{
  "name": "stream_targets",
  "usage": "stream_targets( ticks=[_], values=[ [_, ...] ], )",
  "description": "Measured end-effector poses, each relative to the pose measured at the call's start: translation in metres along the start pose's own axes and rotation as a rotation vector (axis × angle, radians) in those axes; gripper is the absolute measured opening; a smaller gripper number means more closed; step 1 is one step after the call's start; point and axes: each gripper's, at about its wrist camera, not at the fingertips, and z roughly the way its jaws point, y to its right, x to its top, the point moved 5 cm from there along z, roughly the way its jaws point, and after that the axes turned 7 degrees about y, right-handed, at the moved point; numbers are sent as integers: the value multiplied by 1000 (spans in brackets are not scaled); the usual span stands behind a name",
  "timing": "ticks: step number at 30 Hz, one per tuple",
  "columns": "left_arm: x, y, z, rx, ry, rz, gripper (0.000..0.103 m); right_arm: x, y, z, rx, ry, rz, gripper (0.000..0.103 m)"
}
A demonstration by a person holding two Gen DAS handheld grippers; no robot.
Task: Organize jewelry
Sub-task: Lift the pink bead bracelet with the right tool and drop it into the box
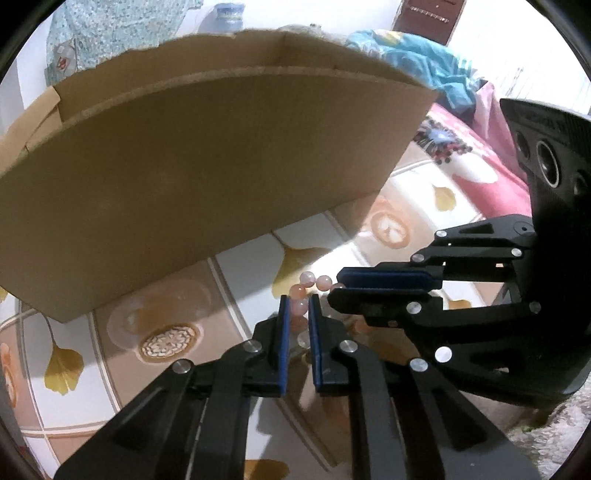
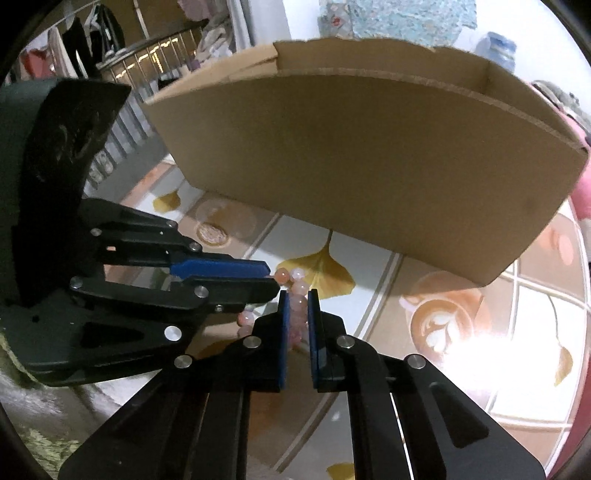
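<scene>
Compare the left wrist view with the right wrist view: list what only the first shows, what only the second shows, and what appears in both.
Only the left wrist view: a crumpled blue cloth behind the box, and a pink patterned fabric to its right.
Only the right wrist view: a railing and hanging clothes at upper left.
Both: the cardboard box on the ginkgo-leaf patterned table, and the pink bead bracelet, gripped by the left gripper and the right gripper.
</scene>
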Motion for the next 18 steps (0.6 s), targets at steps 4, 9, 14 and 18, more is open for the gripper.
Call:
stream_targets(
  ticks=[4,9,14,18],
  values=[
    [11,6,-28,-44,61,-13,9,7,0,-25,-7,48,10,7],
    [40,19,-74,-84,177,19,9,35,0,-73,-6,146,-4,7],
    [83,26,-109,-117,295,49,9,74,4,-106,0,249,-44,7],
    [113,16,-108,-98,329,63,9,105,16,-105,10,274,-49,7]
  ],
)
